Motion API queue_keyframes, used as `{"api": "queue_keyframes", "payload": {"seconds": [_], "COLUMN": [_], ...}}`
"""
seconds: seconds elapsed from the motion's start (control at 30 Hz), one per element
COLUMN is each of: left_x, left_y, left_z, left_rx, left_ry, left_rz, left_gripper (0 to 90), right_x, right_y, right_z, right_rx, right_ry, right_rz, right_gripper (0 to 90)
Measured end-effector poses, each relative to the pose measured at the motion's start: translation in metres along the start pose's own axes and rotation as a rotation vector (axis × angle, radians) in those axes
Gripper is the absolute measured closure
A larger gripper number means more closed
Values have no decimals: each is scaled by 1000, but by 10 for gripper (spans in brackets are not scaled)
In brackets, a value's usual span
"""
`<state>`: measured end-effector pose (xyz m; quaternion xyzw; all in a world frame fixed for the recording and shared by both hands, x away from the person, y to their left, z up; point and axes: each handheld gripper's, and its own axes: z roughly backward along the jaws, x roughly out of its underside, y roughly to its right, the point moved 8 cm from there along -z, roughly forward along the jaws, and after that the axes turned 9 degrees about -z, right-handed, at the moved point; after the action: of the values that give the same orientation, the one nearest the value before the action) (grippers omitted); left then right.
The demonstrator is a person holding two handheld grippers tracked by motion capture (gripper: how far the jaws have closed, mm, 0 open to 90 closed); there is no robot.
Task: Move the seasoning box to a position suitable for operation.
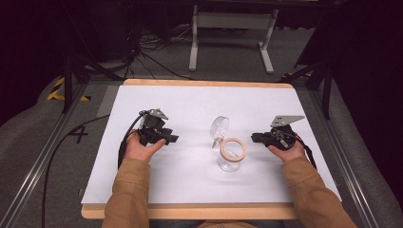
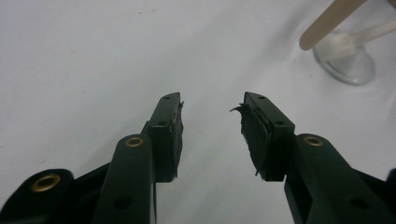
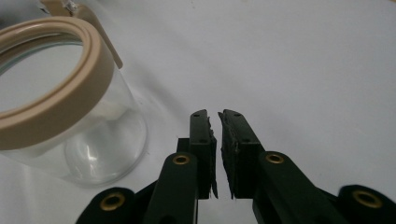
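Two matte black grippers rest on a smooth white table [image 1: 190, 102]. Between them stands a clear glass jar [image 1: 231, 154] with a beige rim ring, its round lid [image 1: 219, 127] hinged open. Left gripper [image 1: 172, 139]: jaws spread apart. Right gripper [image 1: 254, 137]: jaws nearly together, gripping nothing, beside the jar.

Left gripper [image 1: 172, 139] jaws parted, empty; right gripper [image 1: 254, 137] jaws nearly closed, empty.

Near-closed hand-held gripper [image 3: 215, 122] beside glass jar [image 3: 60, 107]
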<state>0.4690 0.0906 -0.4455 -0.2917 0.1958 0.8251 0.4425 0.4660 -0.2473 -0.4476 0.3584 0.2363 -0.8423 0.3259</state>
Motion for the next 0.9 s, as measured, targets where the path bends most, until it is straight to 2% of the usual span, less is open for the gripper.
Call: {"api": "queue_keyframes", "payload": {"seconds": [0.03, 0.1, 0.17, 0.23, 0.27, 0.3, 0.4, 0.5, 0.63, 0.7, 0.73, 0.77, 0.9], "left_x": [-2, -5, -10, -16, -16, -18, -22, -25, -29, -31, -31, -32, -33], "left_y": [1, 7, 13, 22, 22, 24, 30, 36, 44, 47, 48, 50, 52], "left_z": [1, 1, 3, 7, 7, 9, 15, 17, 18, 19, 20, 20, 21], "left_rx": [4, 45, 50, 71, 71, 74, 80, 103, 106, 106, 107, 108, 105], "left_ry": [8, 34, 40, 51, 51, 54, 59, 47, 25, 30, 22, 28, 31], "left_rz": [1, -5, -14, -42, -42, -54, -69, -82, -109, -117, -127, -118, -127], "left_gripper": [578, 576, 579, 589, 596, 596, 585, 524, 512, 504, 502, 499, 494], "right_x": [-1, -2, -2, -2, -2, -2, -2, -1, 3, 5, 6, 7, 11], "right_y": [-2, -4, -6, -9, -9, -11, -18, -23, -30, -32, -32, -32, -32], "right_z": [0, 0, 0, 0, 0, -1, -4, -9, -17, -21, -22, -25, -31], "right_rx": [-8, -22, -43, -73, -73, -96, -124, -126, -135, -136, -134, -133, -145], "right_ry": [4, 8, 5, 0, 0, -3, -12, -26, -52, -68, -76, -81, -98], "right_rz": [1, -2, -6, -12, -12, -7, 3, 25, 35, 48, 46, 46, 36], "right_gripper": [834, 849, 873, 893, 893, 895, 895, 894, 894, 893, 893, 893, 893]}}
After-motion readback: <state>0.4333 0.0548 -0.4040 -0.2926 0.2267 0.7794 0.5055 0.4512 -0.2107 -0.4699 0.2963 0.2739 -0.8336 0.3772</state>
